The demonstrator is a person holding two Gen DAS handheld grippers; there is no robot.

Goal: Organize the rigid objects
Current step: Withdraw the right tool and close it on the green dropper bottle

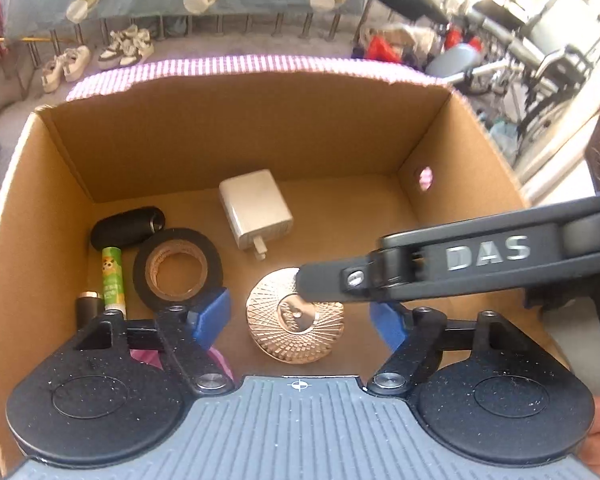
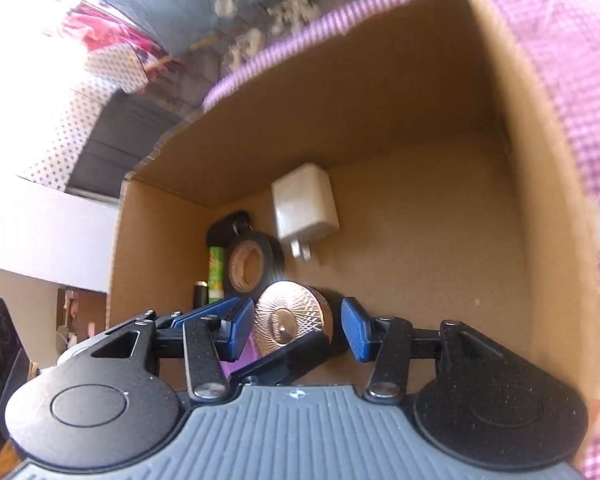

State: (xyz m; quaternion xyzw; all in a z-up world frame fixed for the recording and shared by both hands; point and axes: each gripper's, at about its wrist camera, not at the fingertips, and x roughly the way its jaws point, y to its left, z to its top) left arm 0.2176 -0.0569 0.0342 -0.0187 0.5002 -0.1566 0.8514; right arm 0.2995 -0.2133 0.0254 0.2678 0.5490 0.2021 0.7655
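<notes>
Left wrist: tongs (image 1: 300,316) open, empty.

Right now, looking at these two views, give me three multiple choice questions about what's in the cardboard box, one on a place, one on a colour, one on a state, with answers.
1. Where does the white charger lie in the cardboard box?
A. Near the far wall
B. On top of the tape roll
C. Outside the box

2. What colour is the tape roll?
A. Red
B. Black
C. Yellow

3. How is the left tool set?
A. Shut on the charger
B. Shut on the tape roll
C. Open, with the round copper disc between its blue pads

Answers:
1 A, it lies on the floor close to the back wall.
2 B, its outer band is black around a brown core.
3 C, both pads stand clear of the disc.
</notes>
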